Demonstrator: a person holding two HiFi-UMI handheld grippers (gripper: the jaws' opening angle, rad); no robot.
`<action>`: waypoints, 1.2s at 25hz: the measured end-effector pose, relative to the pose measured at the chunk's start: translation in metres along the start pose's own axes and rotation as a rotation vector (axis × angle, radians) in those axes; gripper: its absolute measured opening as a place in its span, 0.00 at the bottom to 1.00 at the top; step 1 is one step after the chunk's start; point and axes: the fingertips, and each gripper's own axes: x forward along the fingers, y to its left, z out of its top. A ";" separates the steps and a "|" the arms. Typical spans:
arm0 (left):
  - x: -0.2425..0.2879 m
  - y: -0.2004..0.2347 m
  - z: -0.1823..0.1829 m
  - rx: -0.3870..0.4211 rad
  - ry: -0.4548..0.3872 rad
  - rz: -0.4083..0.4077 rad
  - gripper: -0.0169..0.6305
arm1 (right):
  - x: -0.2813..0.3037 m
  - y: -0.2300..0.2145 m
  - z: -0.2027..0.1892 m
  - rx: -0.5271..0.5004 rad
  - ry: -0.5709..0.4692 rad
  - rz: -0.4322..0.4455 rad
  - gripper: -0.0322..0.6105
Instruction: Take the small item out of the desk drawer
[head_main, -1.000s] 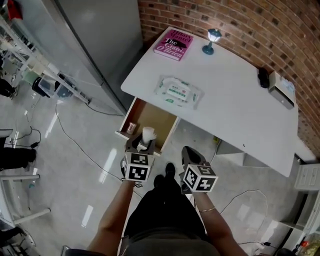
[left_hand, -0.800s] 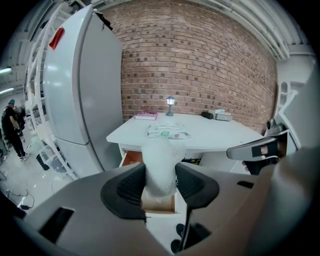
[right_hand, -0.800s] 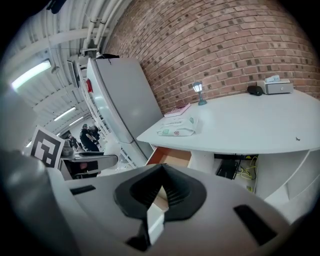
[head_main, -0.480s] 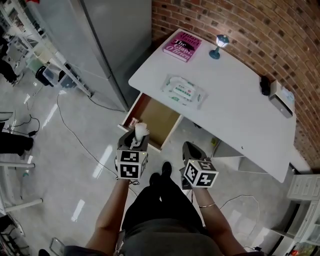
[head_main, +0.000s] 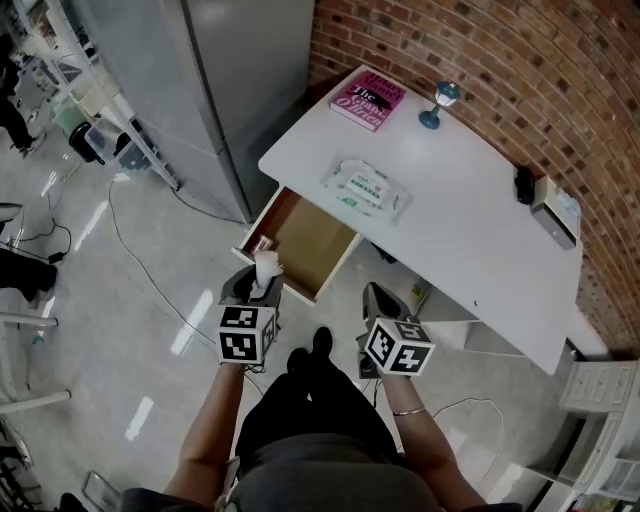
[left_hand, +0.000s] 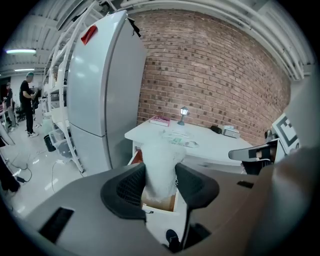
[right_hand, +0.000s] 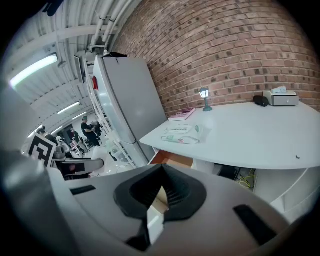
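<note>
We are gripping the small item (left_hand: 160, 162) with the left gripper (left_hand: 160, 182). Its jaws are standing wide and pressing on the item's lower half from both sides, while the top is sticking up free. In the head view the item (head_main: 265, 266) is showing at 12 o'clock from the left gripper (head_main: 254, 286), over the front lip of the open drawer (head_main: 305, 240). We are judging it already clear of the drawer.

The item is looking white, roughly tube-shaped and a little wider at the top, with a fuzzy, crumpled-looking surface. We are not making out whether it is foam, paper or cloth. We are expecting it to be very light, soft and easy to crush, not slippery against the ribbed black pads. A gentle hold low on the body, as here, is suiting it, and more squeeze is risking a dent.

The right gripper (right_hand: 161, 175) is closed on nothing and waiting at 3 o'clock of the left one.

The drawer is showing a bare brown wooden bottom. The desk (head_main: 470, 200) is smooth, white and rounded, running toward 2 o'clock against rough red brick.
</note>
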 end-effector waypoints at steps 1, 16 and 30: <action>-0.001 0.001 0.000 -0.004 -0.001 -0.002 0.32 | 0.000 0.001 0.000 -0.001 0.002 0.002 0.05; -0.009 0.003 0.003 -0.036 -0.019 -0.025 0.32 | 0.000 0.008 0.004 -0.033 0.002 0.022 0.05; -0.011 -0.004 0.009 -0.021 -0.033 -0.056 0.32 | -0.005 0.011 0.002 -0.045 -0.009 0.008 0.05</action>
